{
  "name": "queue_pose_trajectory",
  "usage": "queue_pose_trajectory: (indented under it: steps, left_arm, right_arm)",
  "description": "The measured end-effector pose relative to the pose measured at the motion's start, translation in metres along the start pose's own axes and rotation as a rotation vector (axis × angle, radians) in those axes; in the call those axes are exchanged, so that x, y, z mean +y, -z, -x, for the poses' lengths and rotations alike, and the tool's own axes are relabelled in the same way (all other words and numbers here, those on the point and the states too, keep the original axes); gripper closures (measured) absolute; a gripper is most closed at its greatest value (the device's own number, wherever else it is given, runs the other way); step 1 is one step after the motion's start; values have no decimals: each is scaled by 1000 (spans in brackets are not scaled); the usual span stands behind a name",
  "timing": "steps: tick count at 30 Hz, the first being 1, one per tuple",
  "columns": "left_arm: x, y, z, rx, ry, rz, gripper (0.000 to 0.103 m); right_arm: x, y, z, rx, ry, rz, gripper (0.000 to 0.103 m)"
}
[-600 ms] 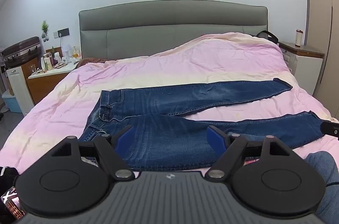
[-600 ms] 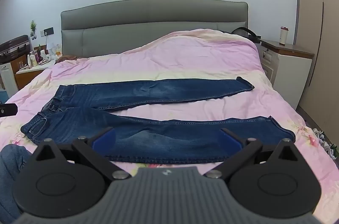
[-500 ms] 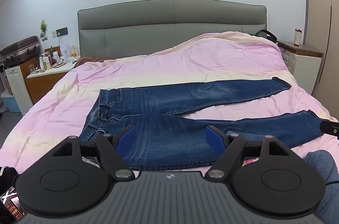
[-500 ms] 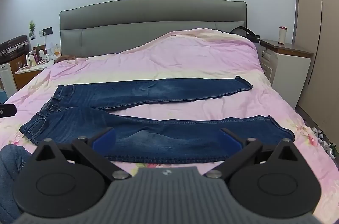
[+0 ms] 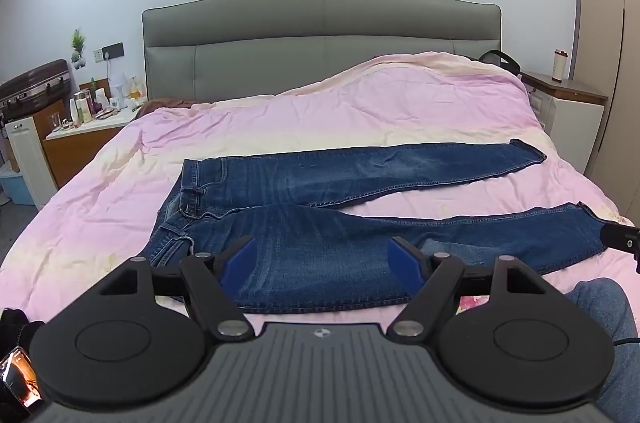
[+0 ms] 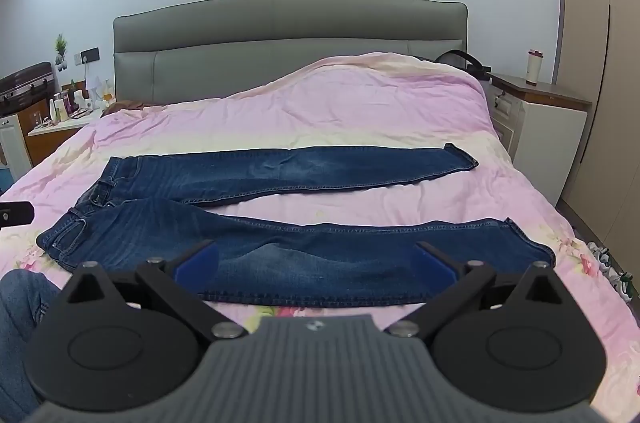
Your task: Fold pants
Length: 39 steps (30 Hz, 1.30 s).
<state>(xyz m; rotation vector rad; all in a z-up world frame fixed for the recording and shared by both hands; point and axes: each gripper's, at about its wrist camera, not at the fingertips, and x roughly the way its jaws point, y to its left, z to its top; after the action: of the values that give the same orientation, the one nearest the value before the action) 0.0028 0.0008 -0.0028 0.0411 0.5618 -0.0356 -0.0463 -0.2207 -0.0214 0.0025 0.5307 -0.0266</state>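
Dark blue denim pants (image 5: 360, 223) lie flat and fully unfolded across the middle of a bed covered by a pale pink and cream quilt (image 5: 360, 103), so by the look of it no fold has been made and the whole task is left. In both wrist views the waistband sits at the left of the frame and the 2 legs run to the right, spread apart in a narrow V with a strip of quilt showing between them; the far leg ends in the right middle of the frame, the near leg ends lower right. Low in the left wrist view, the left gripper (image 5: 326, 257) hangs above the near leg close to the seat, its 2 blue-padded fingers (image 5: 240, 261) spread wide with nothing between them. Low in the right wrist view, the right gripper (image 6: 316, 263) is over the near leg's middle stretch, its fingers equally wide apart and holding nothing. The near leg's lower hem edge lies just above each gripper body and looks easy to reach. Bare quilt surrounds the pants on every side, giving open room to swing one leg onto the other. A grey padded headboard (image 6: 288, 39) stands well behind, a cluttered wooden side table (image 5: 80, 139) at centre left, and a white nightstand (image 6: 548, 127) at centre right.
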Motion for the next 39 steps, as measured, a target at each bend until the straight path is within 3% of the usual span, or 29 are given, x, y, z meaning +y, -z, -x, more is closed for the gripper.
queue_pose_trajectory:
  steps: [39]
  left_arm:
    - [5,-1,1,9,5,14,16]
  right_arm:
    - [6,1,7,-6,17,25,5]
